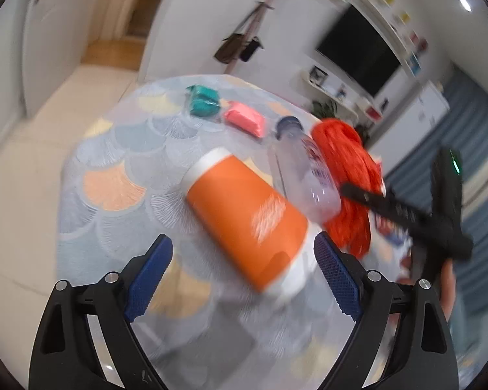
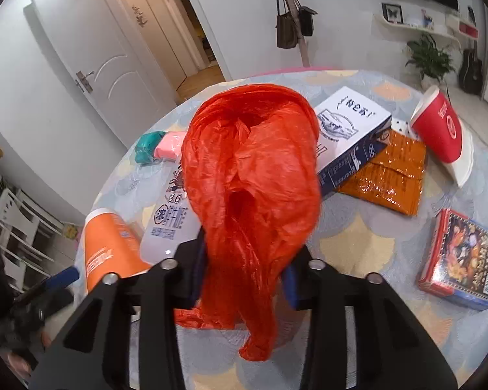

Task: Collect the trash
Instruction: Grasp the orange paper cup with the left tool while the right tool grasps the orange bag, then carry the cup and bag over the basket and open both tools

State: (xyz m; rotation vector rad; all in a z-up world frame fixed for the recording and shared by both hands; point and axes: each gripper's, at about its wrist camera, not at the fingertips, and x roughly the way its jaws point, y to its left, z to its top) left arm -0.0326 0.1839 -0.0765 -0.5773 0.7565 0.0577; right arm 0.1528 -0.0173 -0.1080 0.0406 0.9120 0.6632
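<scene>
My right gripper (image 2: 244, 276) clamped on red plastic bag (image 2: 250, 175), left gripper (image 1: 244, 269) spread apart, orange canister (image 1: 244, 217) lying just ahead between its fingers.

Home living room (wall television (image 1: 358, 53))

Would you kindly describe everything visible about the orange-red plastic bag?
The orange-red plastic bag is thin, crinkled, slightly translucent film, bunched into loose folds with a dark opening near its middle. The right gripper has its jaws shut on the lower part; a twisted tail hangs below them. It rises above the patterned tablecloth, in front of the clear bottle and the white-and-blue carton. Whether it touches them is unclear.
</scene>
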